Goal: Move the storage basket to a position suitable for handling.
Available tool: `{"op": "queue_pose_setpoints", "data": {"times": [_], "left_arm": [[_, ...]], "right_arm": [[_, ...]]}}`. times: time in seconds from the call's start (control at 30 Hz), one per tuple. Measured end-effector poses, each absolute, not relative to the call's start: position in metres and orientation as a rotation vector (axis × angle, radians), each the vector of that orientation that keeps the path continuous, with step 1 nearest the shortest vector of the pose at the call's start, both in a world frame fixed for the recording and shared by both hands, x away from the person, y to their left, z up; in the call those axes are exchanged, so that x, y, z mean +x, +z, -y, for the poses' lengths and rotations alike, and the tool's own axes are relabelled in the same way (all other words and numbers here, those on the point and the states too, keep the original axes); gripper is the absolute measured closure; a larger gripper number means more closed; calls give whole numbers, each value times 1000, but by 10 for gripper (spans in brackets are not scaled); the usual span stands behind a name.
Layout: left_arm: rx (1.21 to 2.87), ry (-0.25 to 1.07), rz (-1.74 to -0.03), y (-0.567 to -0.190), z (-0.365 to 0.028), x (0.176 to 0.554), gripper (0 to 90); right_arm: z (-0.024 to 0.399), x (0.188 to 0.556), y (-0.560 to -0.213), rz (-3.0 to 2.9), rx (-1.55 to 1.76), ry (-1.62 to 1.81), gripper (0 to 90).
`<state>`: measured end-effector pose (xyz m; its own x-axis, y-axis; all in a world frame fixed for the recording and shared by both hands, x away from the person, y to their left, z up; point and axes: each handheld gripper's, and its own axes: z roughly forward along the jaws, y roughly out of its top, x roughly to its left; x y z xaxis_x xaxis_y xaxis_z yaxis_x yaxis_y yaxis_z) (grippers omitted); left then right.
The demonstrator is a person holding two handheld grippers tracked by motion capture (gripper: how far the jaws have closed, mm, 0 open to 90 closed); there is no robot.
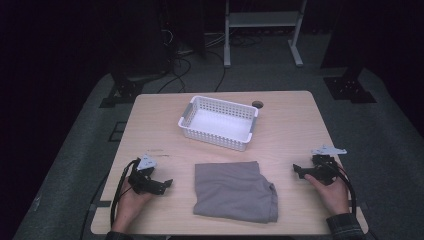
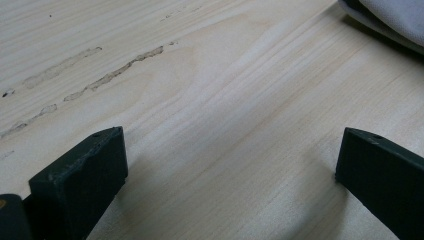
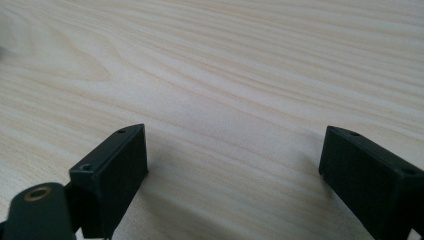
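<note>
My hands rest on the near bench, left gripper and right gripper with jaws wide and empty, either side of the folded grey cloth; a white basket sits beyond.

Low in the middle of the frame lies a plain grey folded cloth on a pale wooden table whose light grain runs in fine streaks, with a few darker scuff marks at the upper left of the left gripper view. Above the cloth stands a white lattice-sided basket. The left gripper and right gripper are black with light grey plates on top, the sleeve at lower right is a dark plaid, and the floor is dark grey.
</note>
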<state>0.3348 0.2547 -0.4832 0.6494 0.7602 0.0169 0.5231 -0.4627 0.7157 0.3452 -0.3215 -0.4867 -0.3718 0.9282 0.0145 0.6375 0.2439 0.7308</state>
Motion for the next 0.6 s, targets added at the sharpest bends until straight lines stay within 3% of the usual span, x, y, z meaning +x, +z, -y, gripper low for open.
{"op": "queue_pose_setpoints", "data": {"times": [0.6], "left_arm": [[2149, 386, -1015, -460, -241, 357, 0]], "right_arm": [[321, 345, -487, -2108, 1417, 928, 112]]}}
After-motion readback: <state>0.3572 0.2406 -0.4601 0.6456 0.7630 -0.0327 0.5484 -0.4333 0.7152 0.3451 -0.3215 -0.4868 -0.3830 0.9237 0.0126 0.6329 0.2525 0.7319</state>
